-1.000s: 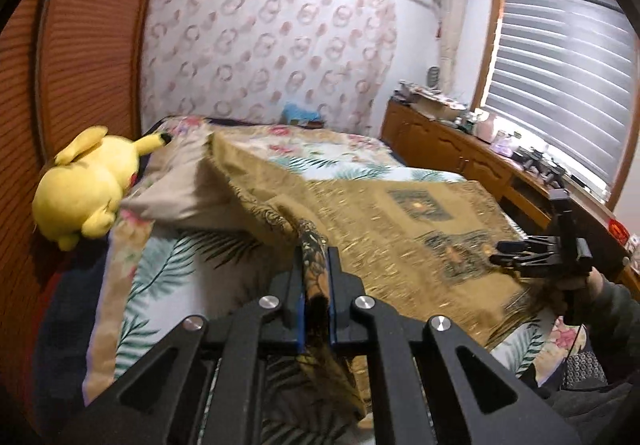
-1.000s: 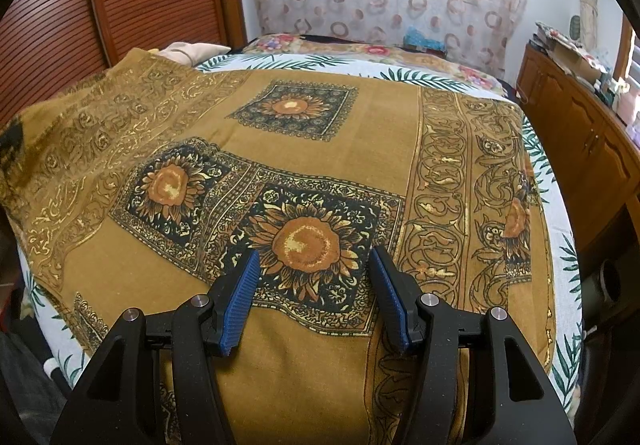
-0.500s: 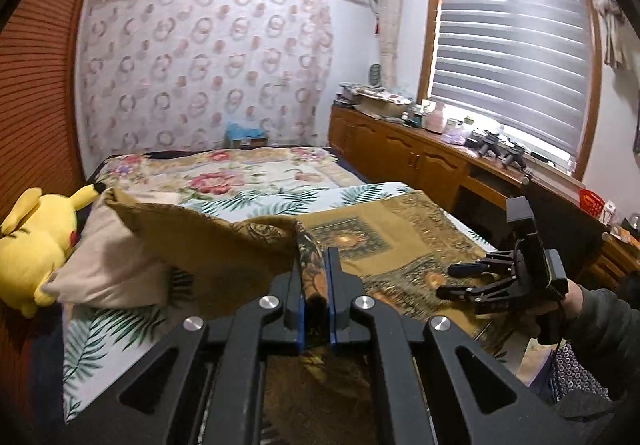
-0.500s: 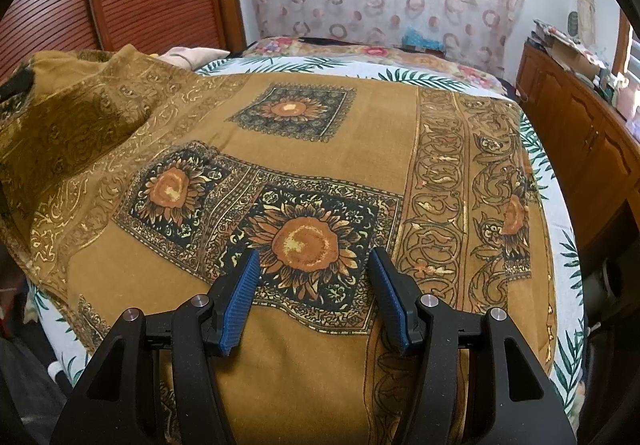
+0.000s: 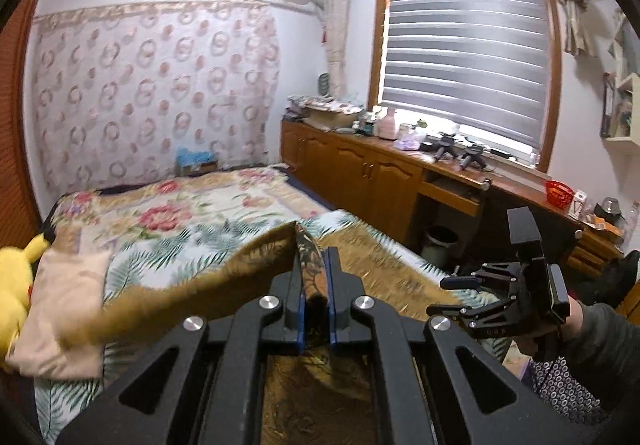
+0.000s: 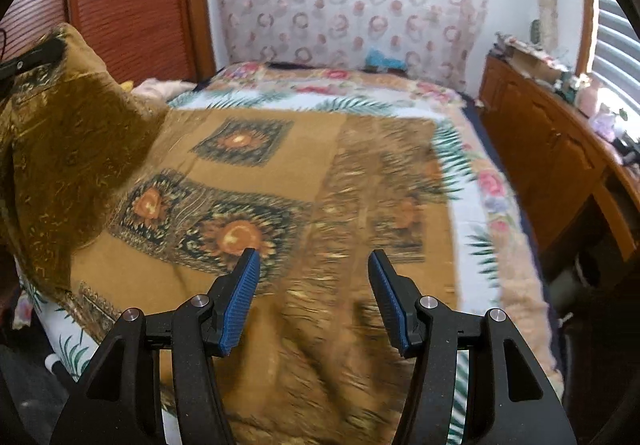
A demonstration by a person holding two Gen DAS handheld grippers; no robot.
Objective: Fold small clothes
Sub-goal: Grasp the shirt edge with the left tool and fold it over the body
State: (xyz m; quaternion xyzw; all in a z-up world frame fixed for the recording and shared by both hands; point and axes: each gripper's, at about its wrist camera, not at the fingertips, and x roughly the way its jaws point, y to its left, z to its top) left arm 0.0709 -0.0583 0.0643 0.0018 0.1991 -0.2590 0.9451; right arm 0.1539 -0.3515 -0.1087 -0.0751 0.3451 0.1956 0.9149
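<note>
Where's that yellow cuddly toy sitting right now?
The yellow plush toy shows at the far left edge of the left wrist view, on the bed's left side, against the beige pillow. The right wrist view does not clearly show it.

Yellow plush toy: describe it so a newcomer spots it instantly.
Start at the bed with the floral cover. At its left edge, beside a beige pillow, sits the plush toy. It is the only bright yellow thing there, with a black-tipped ear.
</note>
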